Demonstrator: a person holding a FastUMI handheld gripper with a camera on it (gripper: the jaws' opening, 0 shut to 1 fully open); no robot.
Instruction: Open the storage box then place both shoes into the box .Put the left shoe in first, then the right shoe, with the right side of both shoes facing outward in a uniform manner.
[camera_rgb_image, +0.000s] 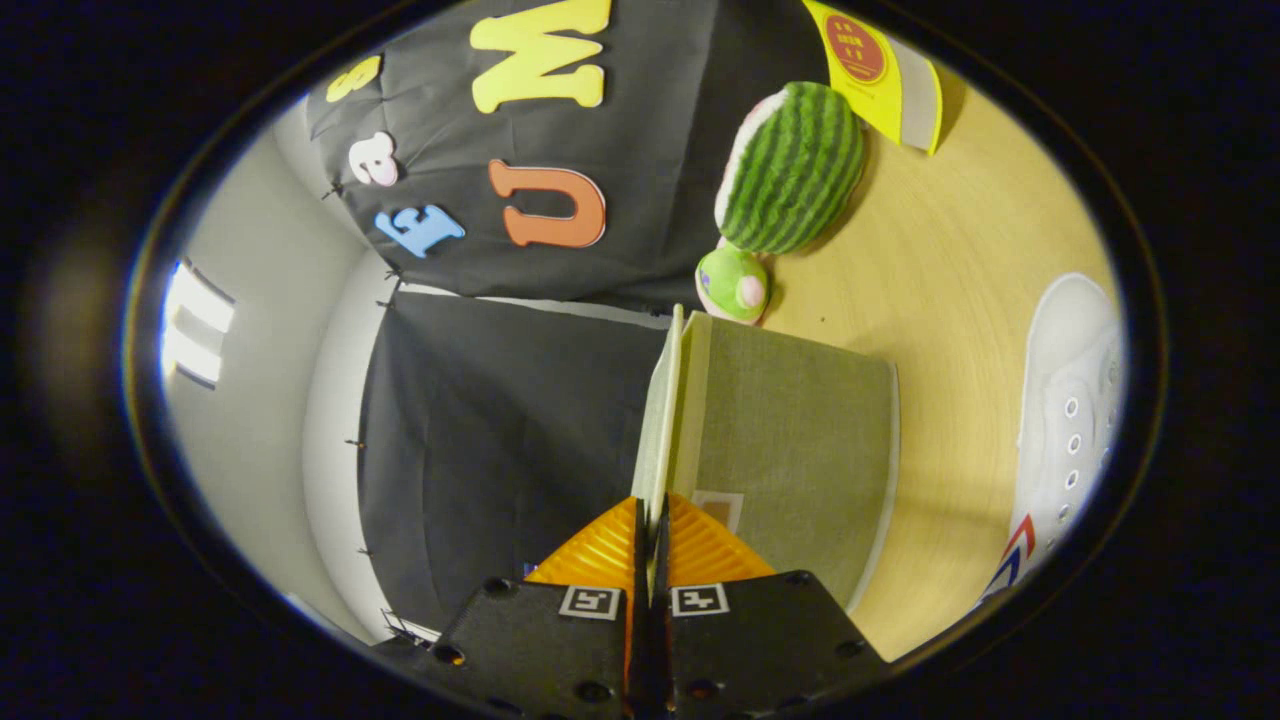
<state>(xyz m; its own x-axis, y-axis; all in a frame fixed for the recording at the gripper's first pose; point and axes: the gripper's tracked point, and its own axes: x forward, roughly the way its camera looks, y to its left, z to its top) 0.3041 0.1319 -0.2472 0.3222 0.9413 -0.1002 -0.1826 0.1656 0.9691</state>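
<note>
Jaws (651, 535) closed flat on the thin edge of the storage box lid (662, 400), pinched between both fingers. Lid running edge-on toward 12 o'clock, its long axis in line with the jaws; storage box (790, 430) just at 1 o'clock. White shoe (1070, 410) on the worktop (950, 260) at 3 o'clock, well apart.

The gripper (650, 545) was a handheld tool seen from just behind its two fingers, which were broad, wedge-shaped and ribbed with fine ridges, tapering toward narrow tips. Behind the fingers sat two flat, matte black mounting plates, angled like a shallow roof, each carrying a small square black-and-white coded marker near its inner front corner. Several round screw holes were set along the edges and corners of both plates, with a thin dark seam running between them.
</note>
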